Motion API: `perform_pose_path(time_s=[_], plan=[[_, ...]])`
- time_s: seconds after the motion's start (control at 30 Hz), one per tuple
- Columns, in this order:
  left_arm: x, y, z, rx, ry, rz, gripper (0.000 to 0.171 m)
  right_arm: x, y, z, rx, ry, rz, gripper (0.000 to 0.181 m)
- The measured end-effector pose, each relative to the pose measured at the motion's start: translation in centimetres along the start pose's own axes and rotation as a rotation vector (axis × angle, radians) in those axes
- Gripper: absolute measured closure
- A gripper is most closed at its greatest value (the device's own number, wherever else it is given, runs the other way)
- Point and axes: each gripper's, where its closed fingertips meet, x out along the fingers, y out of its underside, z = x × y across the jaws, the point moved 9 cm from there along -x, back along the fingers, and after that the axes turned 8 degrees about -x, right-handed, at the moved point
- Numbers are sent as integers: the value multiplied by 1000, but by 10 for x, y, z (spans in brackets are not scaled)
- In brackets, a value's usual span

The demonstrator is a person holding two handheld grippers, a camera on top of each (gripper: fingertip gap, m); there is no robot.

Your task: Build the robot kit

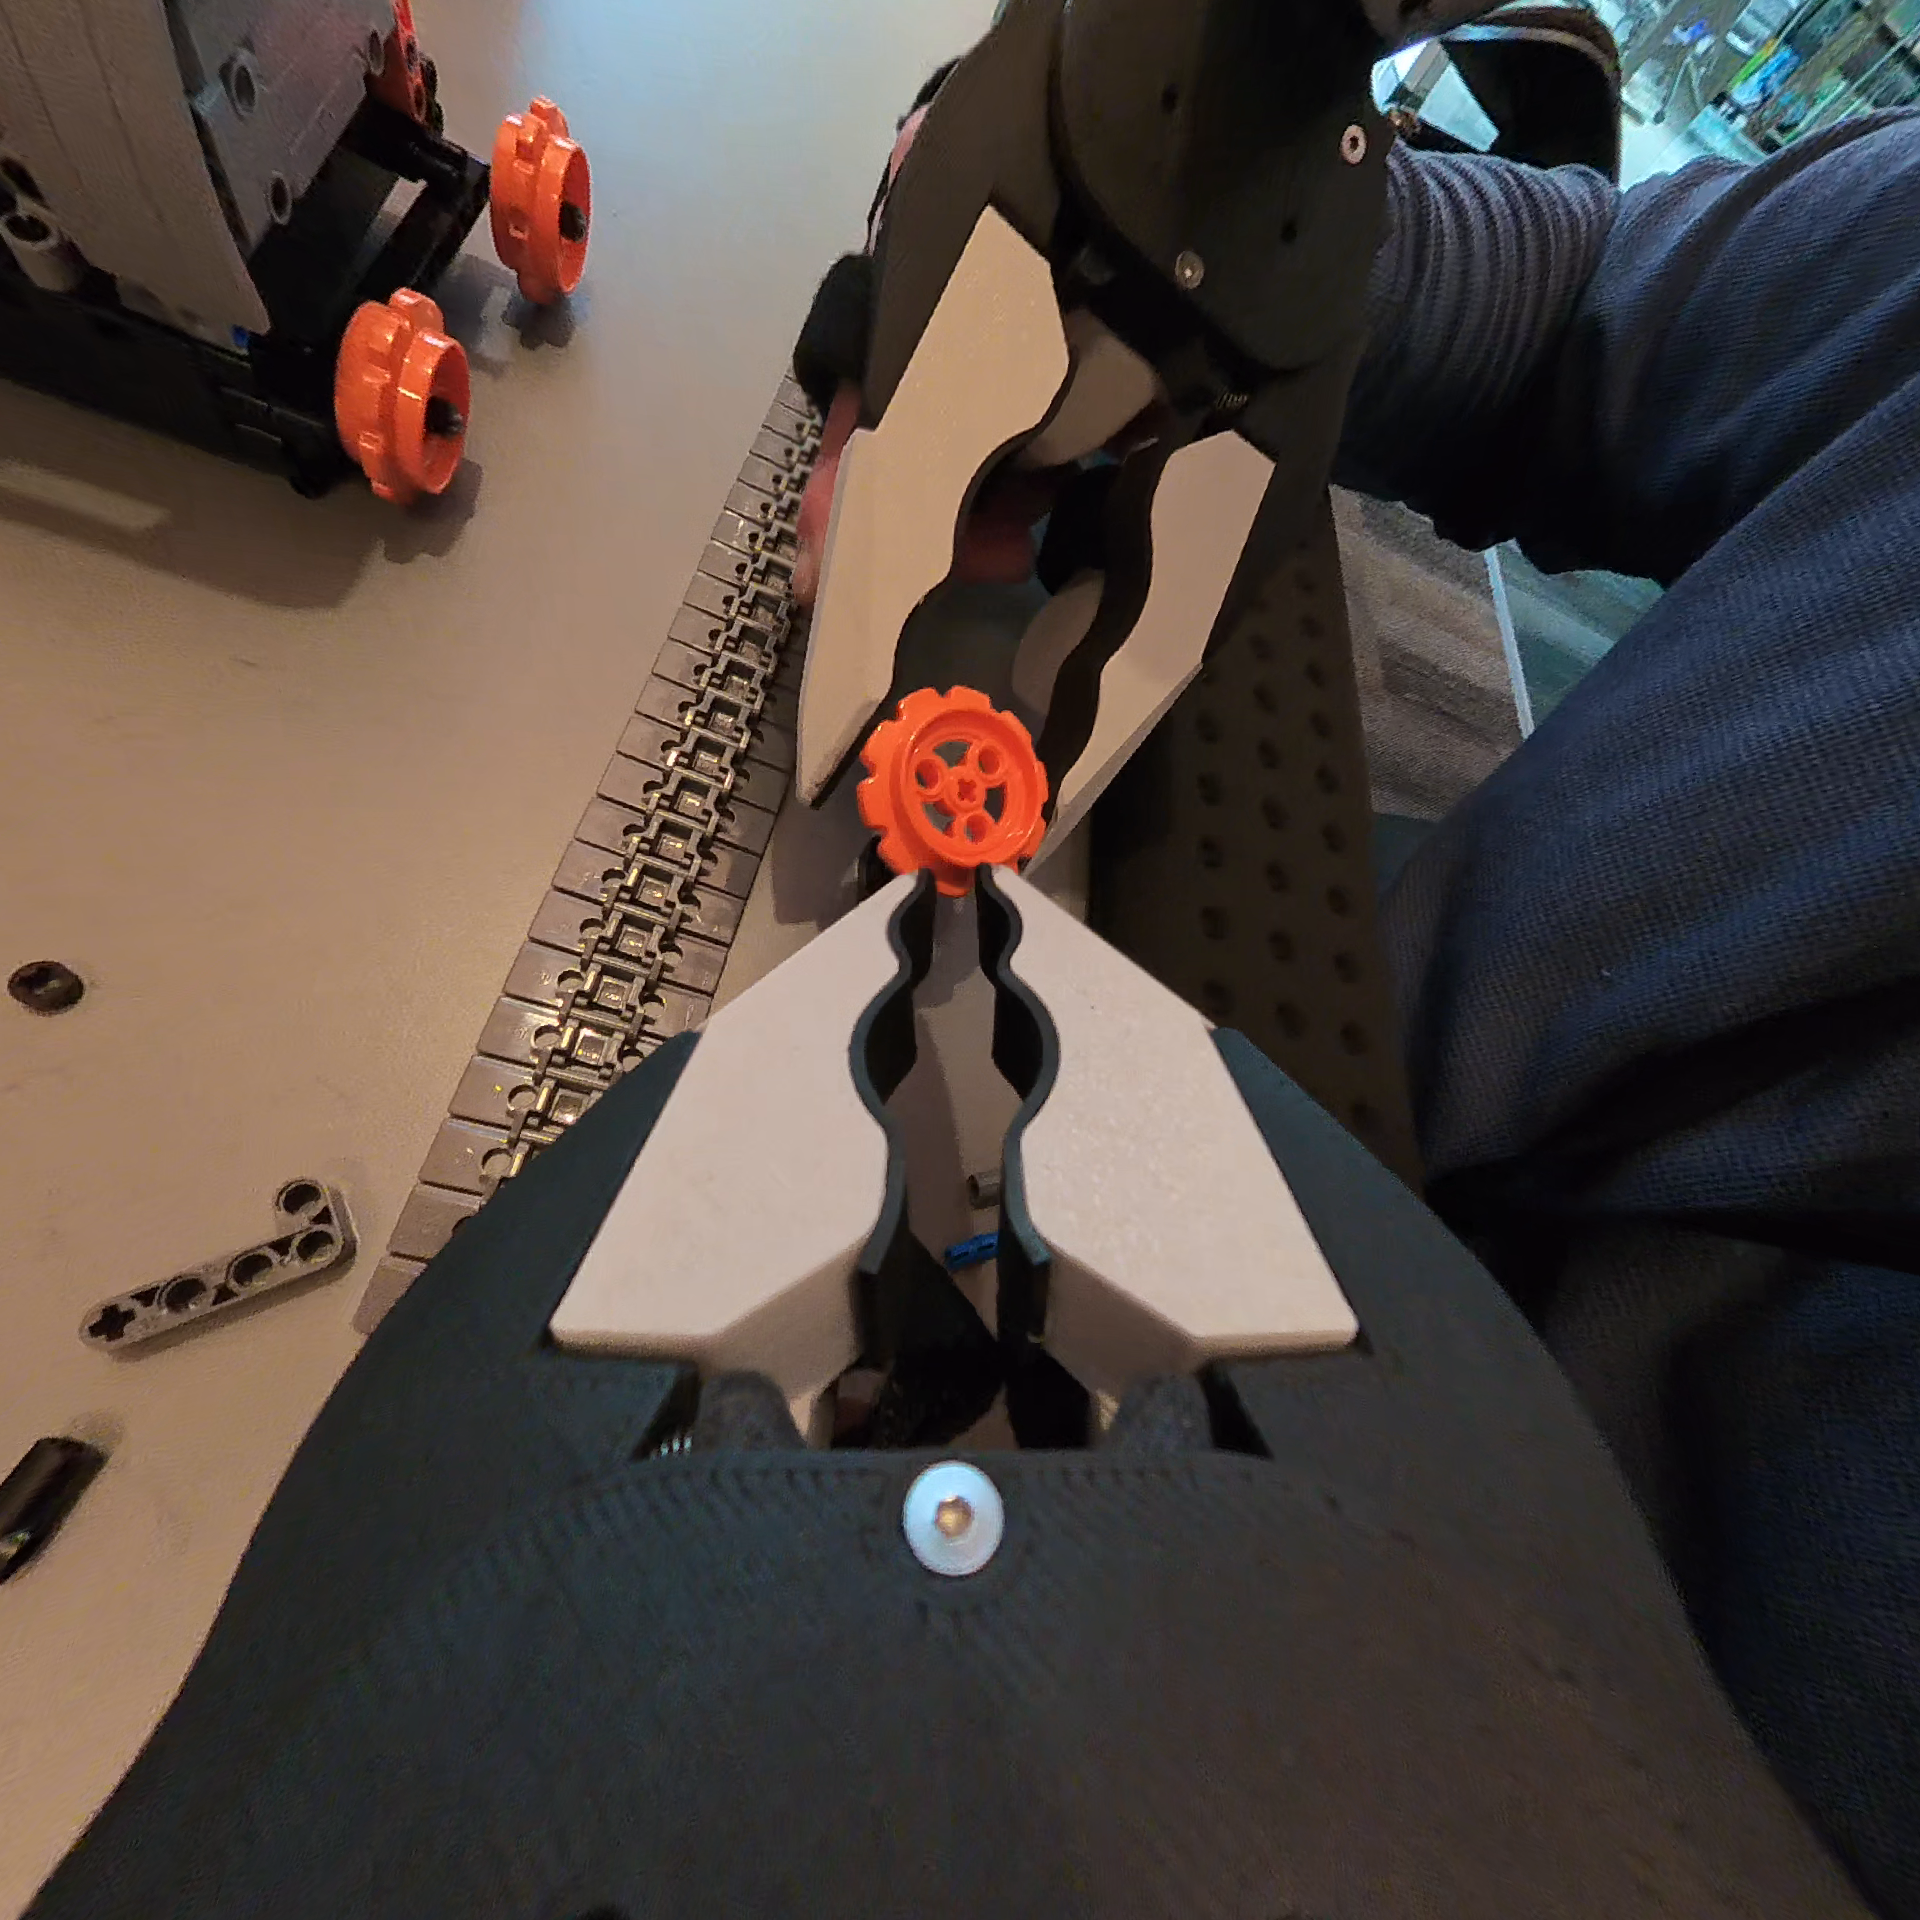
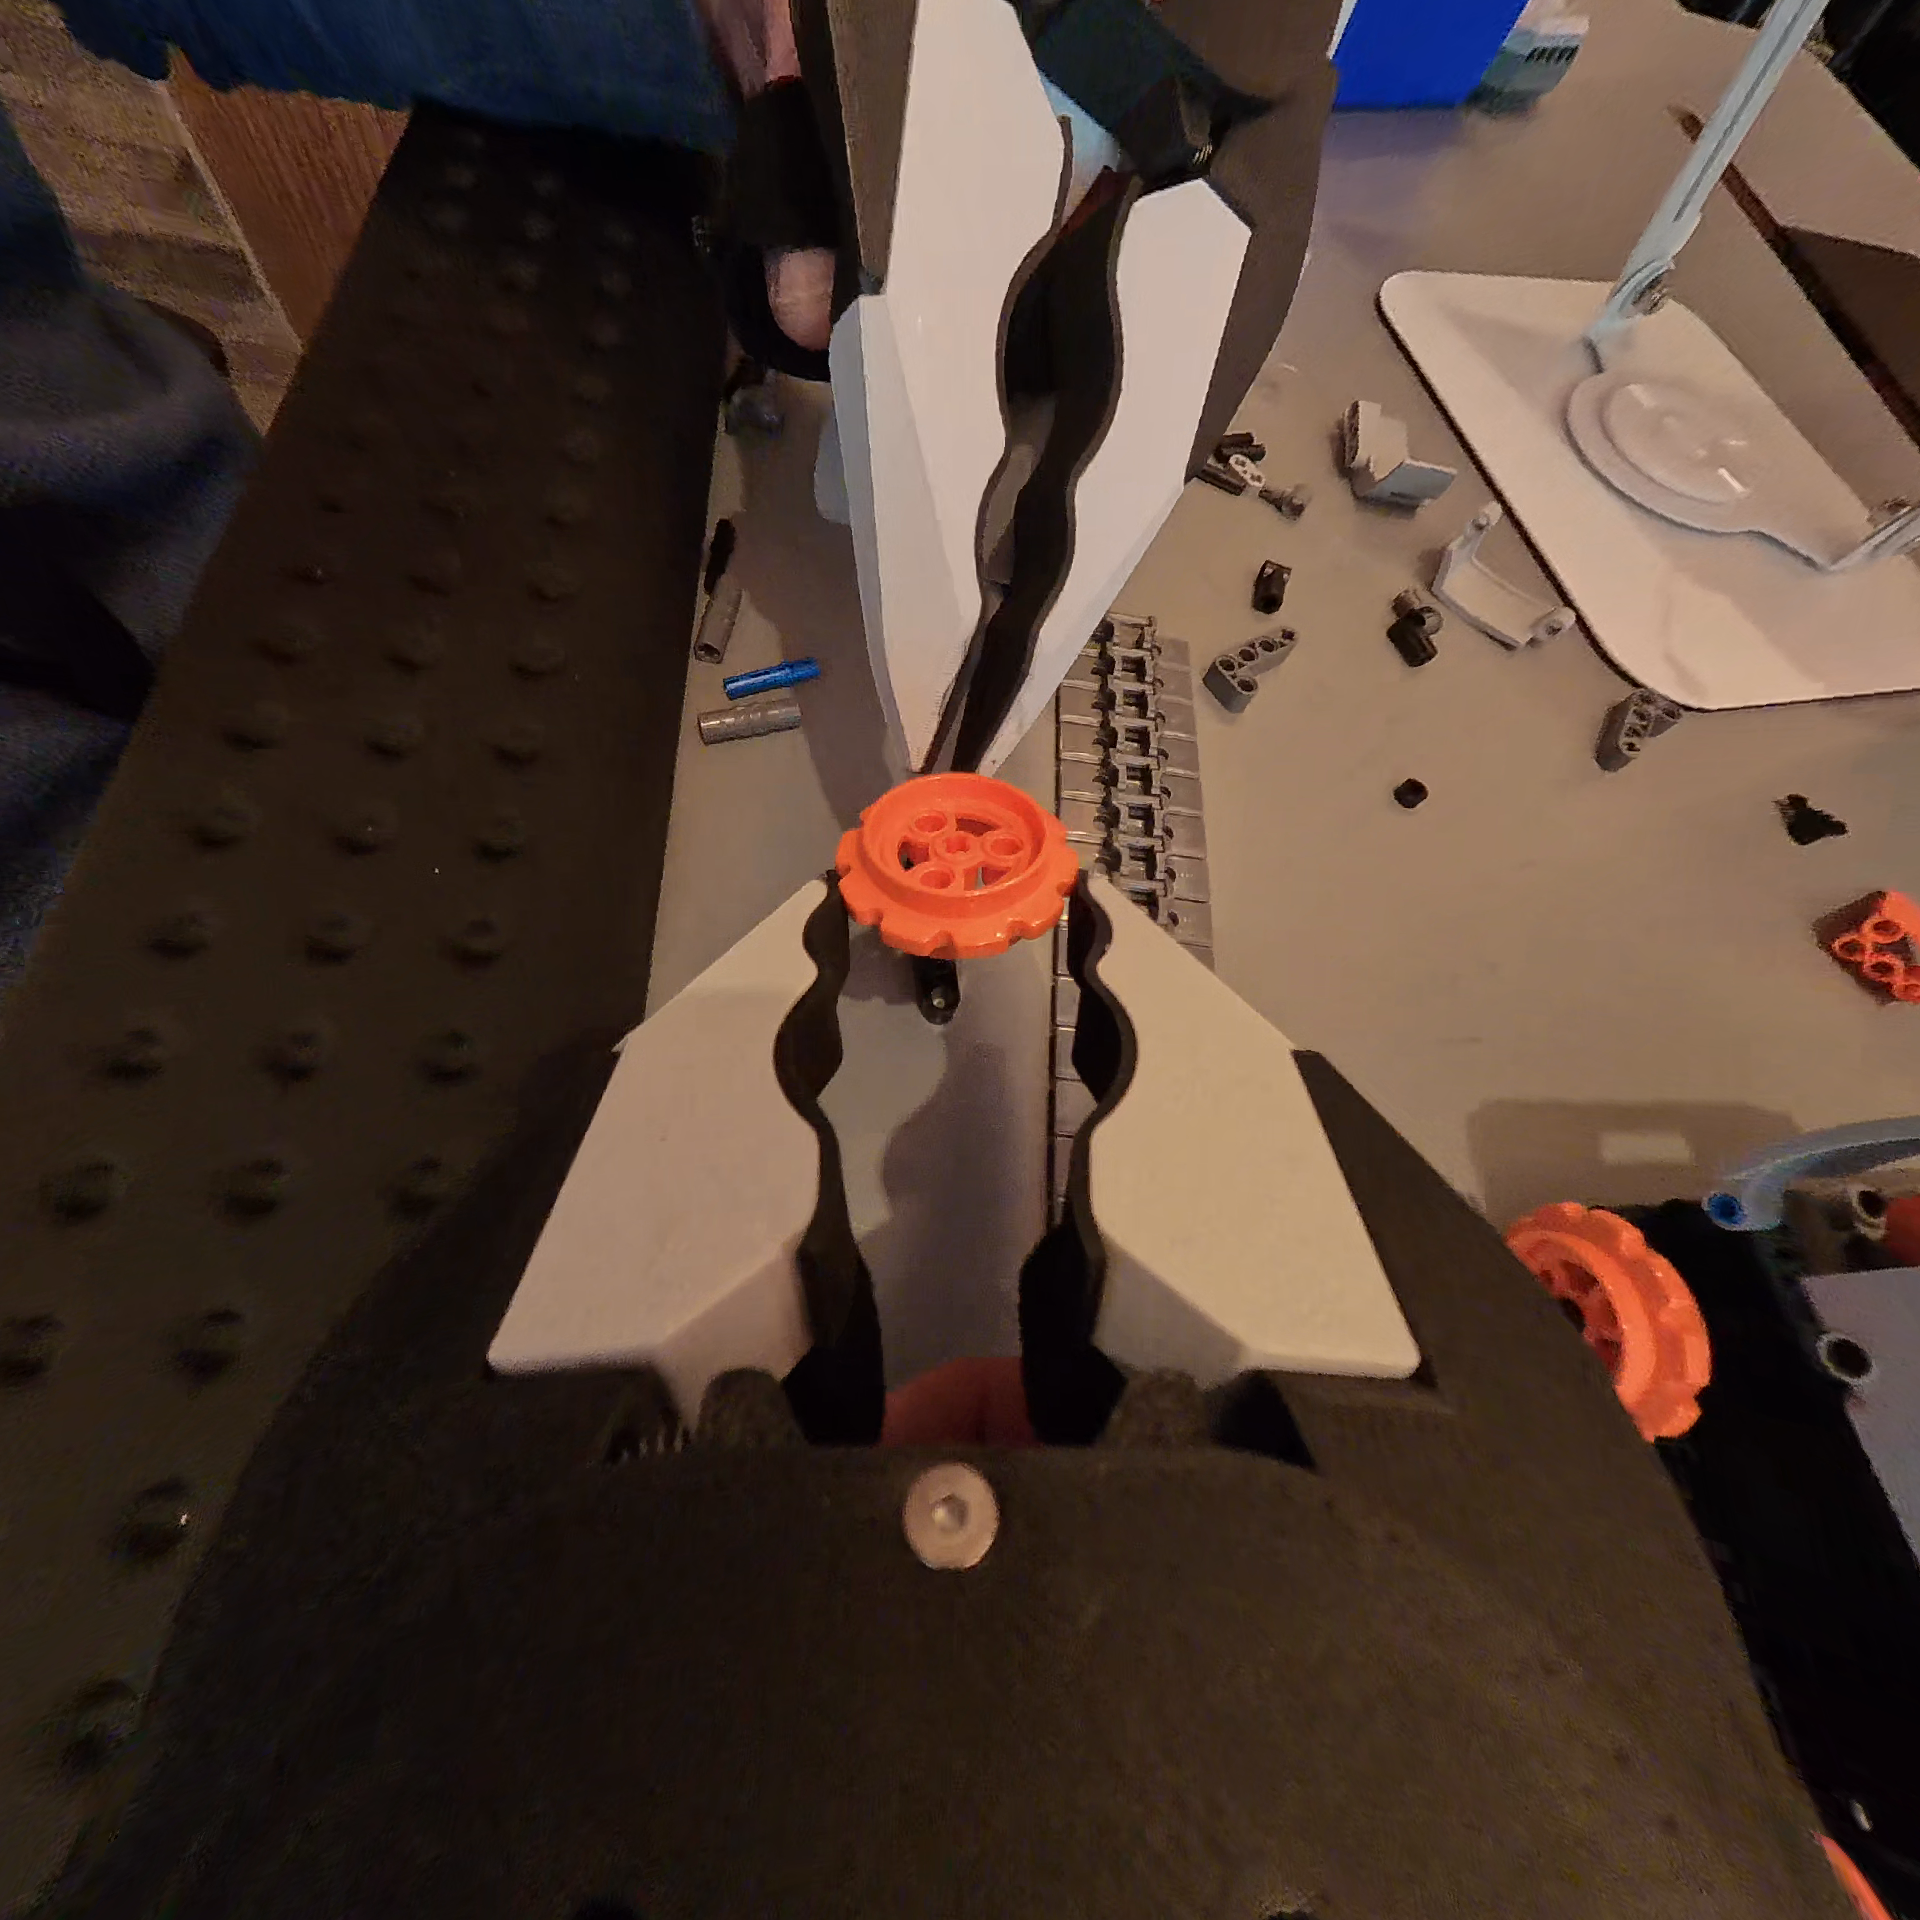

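Grippers meet tip to tip: left gripper [image 1: 953, 883] pinches orange sprocket wheel [image 1: 953, 793], right gripper [image 2: 956, 899] clamps its rim beside track strip [image 2: 1132, 769].

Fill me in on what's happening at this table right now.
A person holds two hand-held grippers tip to tip above a grey table. An orange toothed wheel sits between them: the left gripper is shut on its lower edge, and the right gripper has its fingers on either side of the wheel's rim. A black pin pokes out under the wheel in the right wrist view. A grey tread chain lies flat beside them, a partly built model with two orange wheels stands nearby, and small loose parts lie scattered.
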Motion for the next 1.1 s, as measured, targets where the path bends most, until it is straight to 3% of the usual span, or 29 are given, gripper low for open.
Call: perform_pose_path(time_s=[1.1], plan=[[6, 2, -1, 0, 12, 15, 166, 8, 10, 0, 54, -51, 69, 141]])
